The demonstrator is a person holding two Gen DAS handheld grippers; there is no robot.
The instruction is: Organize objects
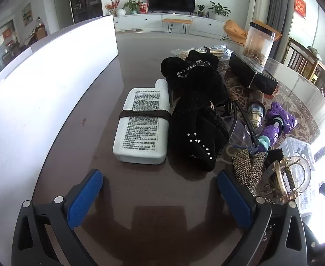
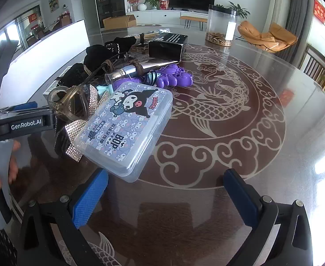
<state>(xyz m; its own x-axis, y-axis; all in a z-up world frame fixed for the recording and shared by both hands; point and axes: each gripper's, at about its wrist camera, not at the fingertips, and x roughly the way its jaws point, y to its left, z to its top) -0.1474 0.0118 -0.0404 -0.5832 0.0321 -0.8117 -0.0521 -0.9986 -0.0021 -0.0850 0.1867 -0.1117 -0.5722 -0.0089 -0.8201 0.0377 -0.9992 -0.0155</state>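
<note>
There, both tongs (left [image 1: 160, 196], right [image 2: 165, 196]) agape, empty; clear jar [image 2: 221, 25] with brownish bits.

"GenRobot.AI" shows on the left gripper [image 2: 25, 124]; "BOP" reads on the clear box [image 2: 127, 128].

living room seen past a dark glass-topped table

a black television [image 1: 171, 0] stands on a long white low cabinet [image 1: 140, 21] against the white far wall, with potted plants [image 1: 219, 8] and a white vase [image 2: 141, 6] along its top. a wooden bench [image 2: 193, 18] on thin metal legs sits before the cabinet, an orange lounge chair [image 2: 266, 36] to the right near grey curtains [image 1: 277, 2]. a tall dark display cabinet [image 2: 109, 0] stands to the left. bright daylight glares on the table [image 2: 284, 155] at the right.
</note>
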